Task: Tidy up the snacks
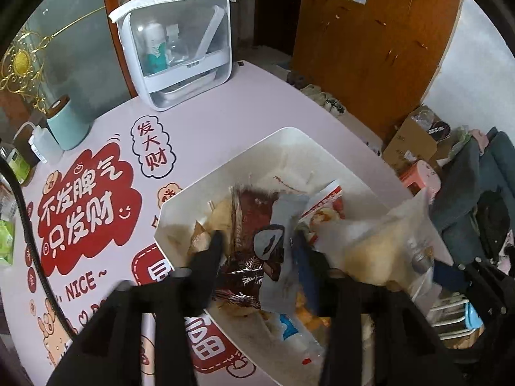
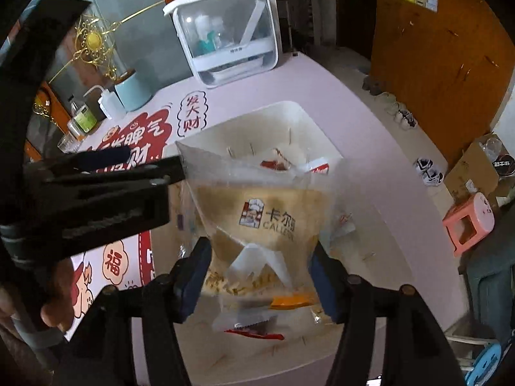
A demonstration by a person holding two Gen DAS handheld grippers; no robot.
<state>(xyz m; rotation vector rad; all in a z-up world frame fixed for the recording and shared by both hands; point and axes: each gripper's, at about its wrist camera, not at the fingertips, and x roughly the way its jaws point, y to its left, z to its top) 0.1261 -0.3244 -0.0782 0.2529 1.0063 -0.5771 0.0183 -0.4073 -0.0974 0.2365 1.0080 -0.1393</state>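
Clear bread bag (image 2: 257,222) pinched by right tongs (image 2: 262,276) hides the bin (image 2: 322,135); left tongs (image 1: 260,251) spread.

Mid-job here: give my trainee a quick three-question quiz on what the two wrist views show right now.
1. True or false: the right gripper holds a clear bread bag above the white bin.
2. Which item is the left gripper reaching over? A) dark red snack packet B) teal canister C) pink stool
3. Fill in: the white organizer box stands on the ____ table.

Key: 1 true; 2 A; 3 pink
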